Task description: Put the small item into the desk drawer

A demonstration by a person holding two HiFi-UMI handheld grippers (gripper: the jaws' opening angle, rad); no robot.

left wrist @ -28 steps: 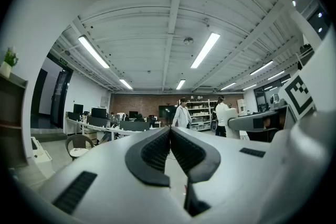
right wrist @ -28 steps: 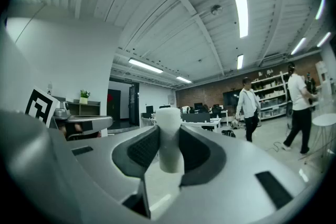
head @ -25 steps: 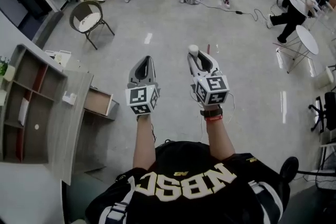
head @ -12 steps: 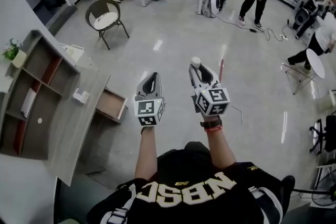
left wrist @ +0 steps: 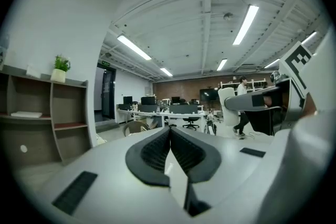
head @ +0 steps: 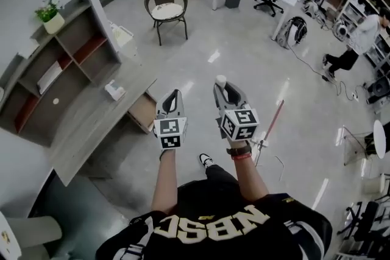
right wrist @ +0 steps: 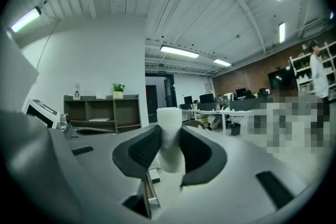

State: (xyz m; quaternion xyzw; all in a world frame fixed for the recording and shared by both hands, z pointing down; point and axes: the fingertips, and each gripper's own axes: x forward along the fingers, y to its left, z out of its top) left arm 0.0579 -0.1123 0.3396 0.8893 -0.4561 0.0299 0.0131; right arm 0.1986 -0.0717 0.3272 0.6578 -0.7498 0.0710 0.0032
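Underfoot, floor (head: 244, 39): pale, glossy, and filling most of the head view, with office tables and chairs along its far edge.
Desk (head: 91, 125): grey wood-grain top, at the left of the head view, set at a slant.
Shelf unit (head: 67, 64): stands on the far side of the desk, open-fronted, with a red board in one compartment and a potted plant (head: 50, 14) on its top.
Person: seen from above in a black jersey with pale lettering, both forearms stretched forward, a gripper in each hand.
Chair (head: 167, 9): round-backed with a pale seat, on the open floor beyond the desk, well apart from both grippers.
Desk drawer (head: 144, 111): pulled out from the desk front, its wooden inside showing; it lies just left of the left gripper in the head view.
Left gripper (head: 173, 94): held over the floor with its dark pads pressed together and nothing between them.
Right gripper (head: 223, 88): held beside the left one and apart from it, its jaws pinching the small item.
White box (head: 114, 91): sits on the desk top near the edge above the drawer.
Small item (right wrist: 169, 139): a white upright cylinder, clamped between the right gripper's pads with its top above them; it is up in the air over the floor, to the right of the drawer and not in it.
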